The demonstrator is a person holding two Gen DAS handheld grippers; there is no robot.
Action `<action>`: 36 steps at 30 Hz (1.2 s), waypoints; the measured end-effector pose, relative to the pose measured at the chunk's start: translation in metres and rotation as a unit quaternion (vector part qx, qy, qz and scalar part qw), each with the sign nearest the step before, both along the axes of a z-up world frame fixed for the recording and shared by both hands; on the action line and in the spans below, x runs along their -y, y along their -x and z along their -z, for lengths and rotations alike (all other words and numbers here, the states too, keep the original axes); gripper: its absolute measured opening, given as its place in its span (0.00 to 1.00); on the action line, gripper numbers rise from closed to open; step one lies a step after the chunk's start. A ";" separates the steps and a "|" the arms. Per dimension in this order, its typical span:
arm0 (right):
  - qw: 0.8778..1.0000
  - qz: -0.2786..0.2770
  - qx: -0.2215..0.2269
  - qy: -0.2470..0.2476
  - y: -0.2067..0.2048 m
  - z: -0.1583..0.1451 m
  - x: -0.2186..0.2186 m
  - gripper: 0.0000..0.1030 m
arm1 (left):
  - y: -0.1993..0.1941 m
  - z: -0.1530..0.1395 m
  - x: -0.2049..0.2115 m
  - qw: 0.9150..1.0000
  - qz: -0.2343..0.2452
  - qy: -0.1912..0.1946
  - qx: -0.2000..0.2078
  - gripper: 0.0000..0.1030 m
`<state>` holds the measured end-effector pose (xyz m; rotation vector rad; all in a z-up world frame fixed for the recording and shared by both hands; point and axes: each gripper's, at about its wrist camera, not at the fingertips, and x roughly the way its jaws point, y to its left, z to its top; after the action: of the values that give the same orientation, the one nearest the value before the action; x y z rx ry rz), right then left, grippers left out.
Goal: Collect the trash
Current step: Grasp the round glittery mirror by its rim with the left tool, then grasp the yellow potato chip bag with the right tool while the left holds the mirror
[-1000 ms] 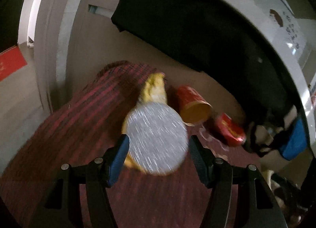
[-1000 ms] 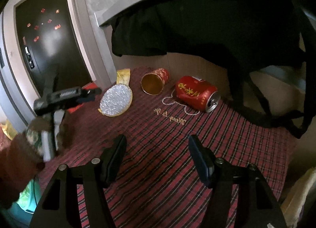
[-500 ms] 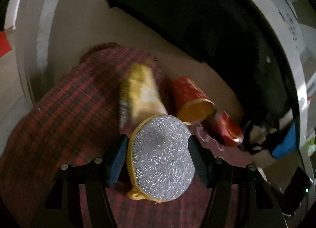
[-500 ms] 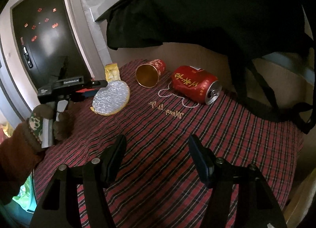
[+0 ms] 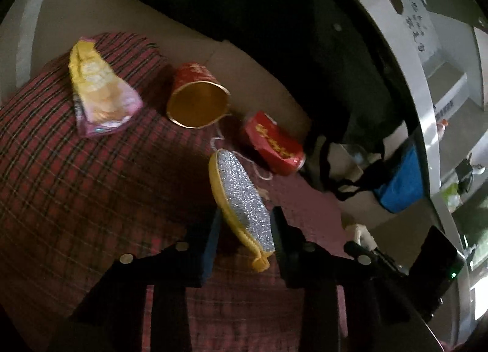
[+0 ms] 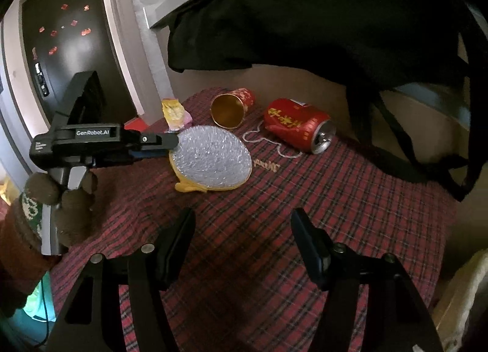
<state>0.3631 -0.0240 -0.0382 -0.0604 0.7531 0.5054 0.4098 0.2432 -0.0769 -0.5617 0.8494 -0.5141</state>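
My left gripper point(image 5: 245, 230) is shut on a round silver bubble-wrap pouch with a yellow rim point(image 5: 241, 196), held above the red plaid cloth point(image 5: 76, 175). In the right wrist view the pouch point(image 6: 212, 158) sticks out from the left gripper point(image 6: 172, 146). On the cloth lie a yellow snack bag point(image 5: 97, 89), a red paper cup on its side point(image 5: 198, 95) and a red drink can on its side point(image 5: 274, 143); the right wrist view also shows the bag point(image 6: 175, 112), cup point(image 6: 231, 106) and can point(image 6: 297, 129). My right gripper point(image 6: 242, 242) is open and empty above the cloth's near part.
A black bag point(image 6: 320, 25) hangs over the grey ledge behind the cloth, its straps point(image 6: 405, 150) trailing on the right. A white string point(image 6: 274, 146) lies by the can. A dark door point(image 6: 64, 43) stands at left. A blue-and-black pouch point(image 5: 399, 181) sits at right.
The left gripper has lifted the silver pouch and carried it right, turning it edge-on, which uncovers the yellow snack bag. The right gripper has drawn a little closer, staying open.
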 end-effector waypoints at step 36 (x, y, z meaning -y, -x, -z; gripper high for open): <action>0.988 -0.134 0.035 0.065 -0.120 0.011 -0.228 0.60 | 0.157 -0.033 -0.124 0.945 -0.240 -0.195 0.110 0.08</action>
<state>0.4828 0.2038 -0.0492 -0.3025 0.7115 0.7067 0.2528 0.3671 -0.0444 -0.3198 0.5515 0.0428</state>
